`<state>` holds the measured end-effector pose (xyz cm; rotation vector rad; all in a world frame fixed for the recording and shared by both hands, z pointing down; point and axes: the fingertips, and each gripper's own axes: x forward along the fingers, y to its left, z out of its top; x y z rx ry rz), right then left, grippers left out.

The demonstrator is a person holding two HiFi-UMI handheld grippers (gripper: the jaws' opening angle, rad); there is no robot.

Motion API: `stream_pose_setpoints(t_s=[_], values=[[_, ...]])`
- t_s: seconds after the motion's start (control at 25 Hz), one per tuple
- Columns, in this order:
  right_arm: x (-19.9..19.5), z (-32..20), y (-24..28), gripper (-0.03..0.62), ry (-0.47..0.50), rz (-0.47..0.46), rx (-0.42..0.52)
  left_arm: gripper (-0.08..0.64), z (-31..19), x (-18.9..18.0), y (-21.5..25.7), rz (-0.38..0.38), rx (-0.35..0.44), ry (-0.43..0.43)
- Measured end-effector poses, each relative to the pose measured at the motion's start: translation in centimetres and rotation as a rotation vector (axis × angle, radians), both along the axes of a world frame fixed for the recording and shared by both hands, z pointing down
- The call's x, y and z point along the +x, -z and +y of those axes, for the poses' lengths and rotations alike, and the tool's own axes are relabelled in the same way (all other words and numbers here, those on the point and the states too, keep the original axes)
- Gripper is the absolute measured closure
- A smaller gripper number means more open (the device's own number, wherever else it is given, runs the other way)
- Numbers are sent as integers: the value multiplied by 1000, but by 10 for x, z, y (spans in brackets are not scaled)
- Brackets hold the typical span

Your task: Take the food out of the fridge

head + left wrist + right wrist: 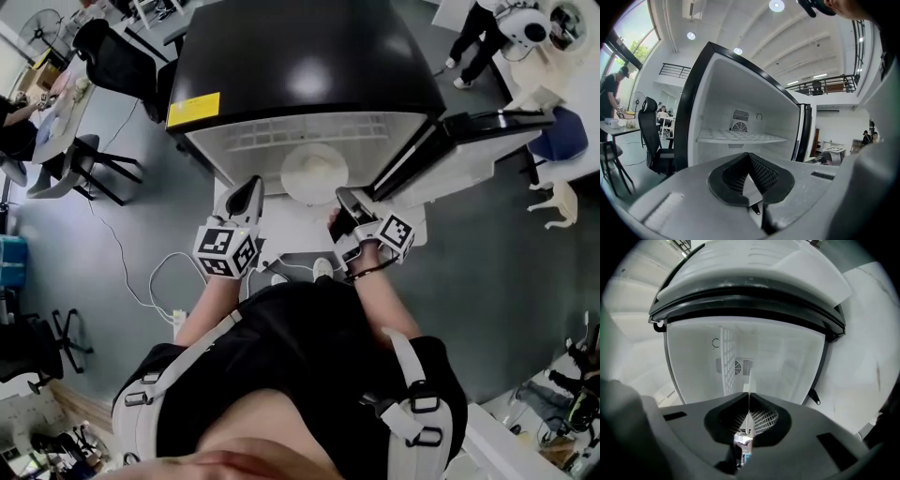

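While you face the open fridge [309, 56] on a grey floor [131, 244], office chairs [80, 164] stand to its left. Inside it lies a pale round thing [314, 173], blurred. Just before the fridge, your left gripper [246, 195] and right gripper [345, 202] are pressed together, empty.

Grey floor [487, 281], black office chair [648, 129], round ceiling lights [776, 5]
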<state>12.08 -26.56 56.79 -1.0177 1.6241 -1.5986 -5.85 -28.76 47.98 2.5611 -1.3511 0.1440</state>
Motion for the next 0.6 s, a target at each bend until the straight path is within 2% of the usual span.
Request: stream_pose_setpoints(t_s=[0.28,0.6], values=[[20,35,13,577,-60,-59,20,563,2,5,-4,-16,18,-36],[22,36,16,577,-79,-82,40,563,-2,15,-1,-18,28,-65]])
